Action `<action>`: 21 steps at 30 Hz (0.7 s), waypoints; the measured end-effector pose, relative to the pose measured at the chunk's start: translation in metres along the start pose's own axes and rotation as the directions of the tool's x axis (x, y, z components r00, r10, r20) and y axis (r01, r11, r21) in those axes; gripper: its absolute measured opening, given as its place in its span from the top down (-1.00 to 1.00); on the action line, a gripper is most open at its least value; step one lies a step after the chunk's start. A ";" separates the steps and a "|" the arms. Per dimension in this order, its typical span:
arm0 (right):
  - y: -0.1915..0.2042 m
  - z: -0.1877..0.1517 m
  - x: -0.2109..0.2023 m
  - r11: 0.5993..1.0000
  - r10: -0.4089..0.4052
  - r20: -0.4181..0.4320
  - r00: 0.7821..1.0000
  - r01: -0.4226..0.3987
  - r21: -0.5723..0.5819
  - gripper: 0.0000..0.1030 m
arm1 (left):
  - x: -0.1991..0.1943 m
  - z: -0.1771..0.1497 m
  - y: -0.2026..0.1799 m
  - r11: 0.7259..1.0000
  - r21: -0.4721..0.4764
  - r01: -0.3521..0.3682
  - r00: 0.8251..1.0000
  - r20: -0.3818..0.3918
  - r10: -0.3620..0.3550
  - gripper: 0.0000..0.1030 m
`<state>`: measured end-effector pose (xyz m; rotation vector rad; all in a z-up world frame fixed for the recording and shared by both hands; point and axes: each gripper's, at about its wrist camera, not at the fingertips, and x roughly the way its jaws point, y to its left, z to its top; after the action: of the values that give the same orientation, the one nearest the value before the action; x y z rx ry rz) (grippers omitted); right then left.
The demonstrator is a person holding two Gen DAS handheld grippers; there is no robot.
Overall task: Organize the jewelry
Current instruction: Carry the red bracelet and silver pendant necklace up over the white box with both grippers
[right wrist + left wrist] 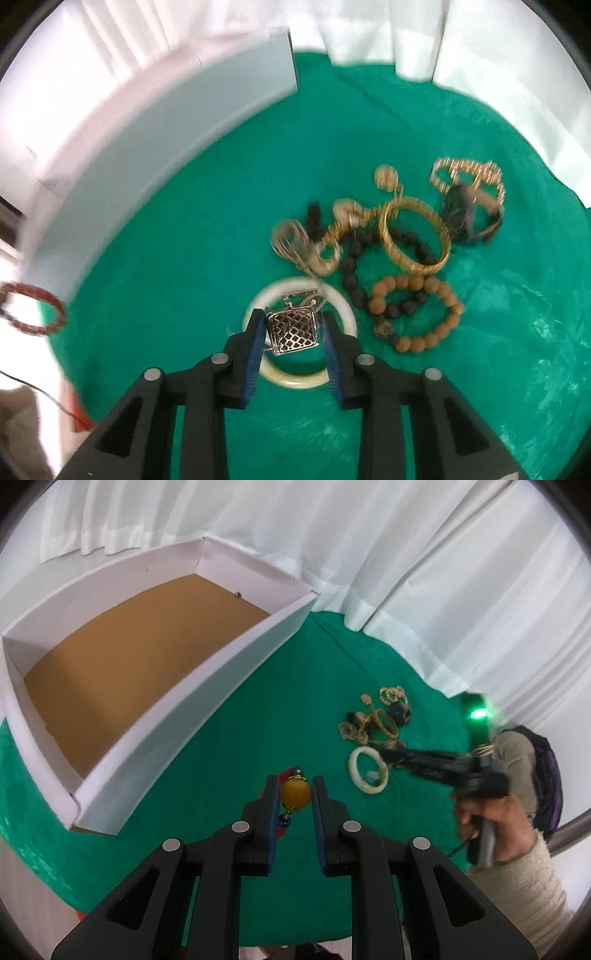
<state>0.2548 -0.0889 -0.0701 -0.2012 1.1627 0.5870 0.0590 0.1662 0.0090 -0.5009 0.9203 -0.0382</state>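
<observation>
My left hand-held gripper [294,794] points steeply down beside the white box [192,716], its jaws clamped on an amber bead [295,794] strung on a beaded piece. My right hand-held gripper [293,328] tilts down over the white bangle [347,314] on the green surface [184,258], pinching a square filigree pendant [293,330]. The jewelry pile [388,236] lies just beyond.

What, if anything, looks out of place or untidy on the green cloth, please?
The jewelry pile lies tangled: a black bead strand runs under the gold bangle. The white box is empty.
</observation>
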 end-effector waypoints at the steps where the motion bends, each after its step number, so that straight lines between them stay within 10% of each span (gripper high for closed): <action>1: 0.000 0.008 -0.017 1.000 0.016 0.027 1.000 -0.016 -0.002 0.41 | -0.003 0.002 0.000 1.000 -0.001 0.005 1.000 0.007 -0.005 0.70; 12: 0.074 0.091 -0.144 0.979 0.189 0.257 0.948 -0.161 -0.126 0.41 | -0.072 0.056 0.020 0.996 -0.009 -0.085 0.985 0.153 0.085 0.70; 21: 0.178 0.156 -0.109 0.924 0.359 0.232 0.904 -0.308 -0.227 0.41 | -0.031 0.090 0.088 0.951 -0.095 -0.293 0.945 0.120 0.303 0.70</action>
<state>0.2562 0.0925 0.1165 -0.0740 0.8794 0.9995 0.0936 0.2880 0.0396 -0.4246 0.8598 0.3039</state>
